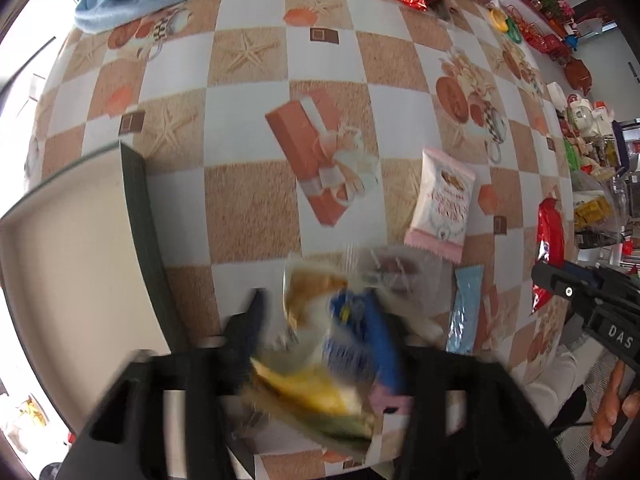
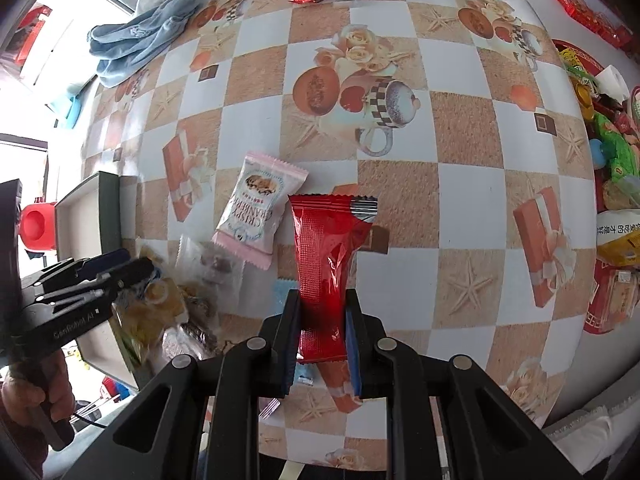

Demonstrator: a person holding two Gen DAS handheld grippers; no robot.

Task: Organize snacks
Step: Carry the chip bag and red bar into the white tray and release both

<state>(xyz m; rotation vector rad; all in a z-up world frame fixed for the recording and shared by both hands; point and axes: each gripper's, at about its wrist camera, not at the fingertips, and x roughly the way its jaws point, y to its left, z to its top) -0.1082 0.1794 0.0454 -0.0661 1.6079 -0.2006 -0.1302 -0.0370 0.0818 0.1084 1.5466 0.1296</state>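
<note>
Checkered oilcloth printed with starfish, gift boxes and cups covers the table (image 2: 472, 200), with a blue cloth (image 2: 140, 40) bunched at its far left. At the left edge sits an open green-walled box (image 1: 138, 200), its pale floor showing no snacks in the part in view. Just beside it, the left gripper (image 1: 320, 320) points down with its fingers spread; a blurred clear packet with yellow and blue contents (image 1: 332, 356) lies between them, and whether the pads touch it cannot be told. A pink-and-white cookie packet (image 2: 260, 208) rests flat on the table nearby, with a light-blue wafer stick (image 1: 464, 312) next to it. Further right, the right gripper (image 2: 322, 328) is pinching the lower end of a red snack sachet (image 2: 324, 256), which stands up clear of the cloth.

The step in hand looks like gathering loose snacks for the box. Next, the red sachet probably needs carrying leftward over the box wall, without colliding with the left gripper, and the clear packet needs a fresh, firm grip.
</note>
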